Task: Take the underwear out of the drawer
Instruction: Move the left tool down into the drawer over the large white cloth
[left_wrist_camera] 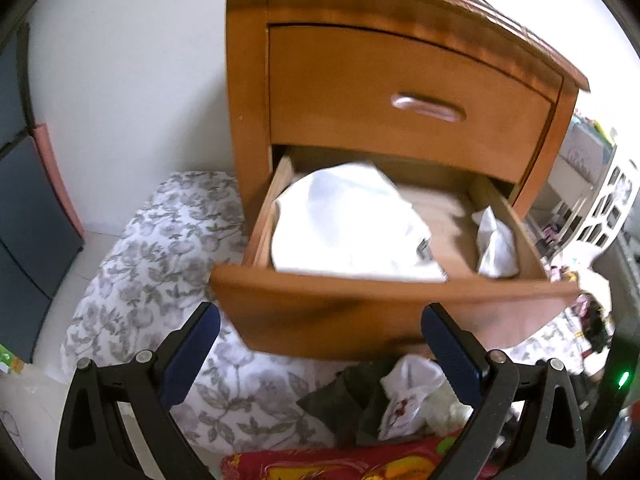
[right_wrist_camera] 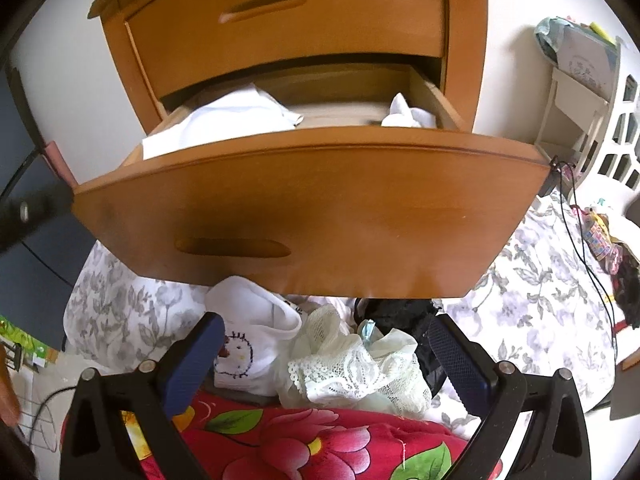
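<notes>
in the open drawer [left_wrist_camera: 380,292], two white garments [left_wrist_camera: 348,224].

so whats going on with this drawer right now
A person holds a claw in each hand in front of a wooden nightstand. Its lower drawer is pulled out, with a large white garment and a small white piece inside. Both the left claw and right claw are open and empty. Several underwear pieces lie on the bedding below.
</notes>
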Tool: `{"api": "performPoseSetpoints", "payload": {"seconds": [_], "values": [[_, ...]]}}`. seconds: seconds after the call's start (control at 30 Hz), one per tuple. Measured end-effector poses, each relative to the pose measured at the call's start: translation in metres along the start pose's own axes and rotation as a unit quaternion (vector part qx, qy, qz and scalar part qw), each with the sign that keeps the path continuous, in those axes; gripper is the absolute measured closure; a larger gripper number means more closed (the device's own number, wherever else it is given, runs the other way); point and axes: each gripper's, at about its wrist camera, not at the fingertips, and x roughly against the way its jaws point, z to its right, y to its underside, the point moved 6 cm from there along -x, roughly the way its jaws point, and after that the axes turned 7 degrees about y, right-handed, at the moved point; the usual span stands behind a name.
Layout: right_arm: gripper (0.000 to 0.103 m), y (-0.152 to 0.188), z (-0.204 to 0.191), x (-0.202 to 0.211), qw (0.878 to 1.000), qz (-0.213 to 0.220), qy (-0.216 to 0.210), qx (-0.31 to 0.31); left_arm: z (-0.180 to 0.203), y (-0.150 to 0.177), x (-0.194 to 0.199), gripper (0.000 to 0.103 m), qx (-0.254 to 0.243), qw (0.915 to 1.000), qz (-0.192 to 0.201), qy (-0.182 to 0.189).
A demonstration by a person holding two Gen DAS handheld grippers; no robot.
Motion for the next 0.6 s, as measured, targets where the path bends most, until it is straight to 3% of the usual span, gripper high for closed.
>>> {"api": "performPoseSetpoints", "payload": {"seconds": [0.17,0.3,0.43,0.6], "values": [[0.0,0.0,-0.002,0.0,1.0,-0.001,-0.013,0.0,0.0,-0.03,-0.018,0.002,0.005,0.999,-0.042,0.014],[0.0,0.0,0.0,0.002,1.0,0.005,-0.022,-0.007,0.003,-0.048,-0.04,0.002,0.008,0.995,-0.097,0.023],[0.0,0.0,0.003,0.004,0.999,0.012,-0.034,-0.018,0.001,-0.055,-0.067,0.002,0.061,0.9834,-0.167,0.037],[0.0,0.0,0.009,0.005,0.998,0.012,-0.041,-0.036,-0.002,-0.058,-0.092,0.002,0.097,0.9741,-0.203,0.016]]}}
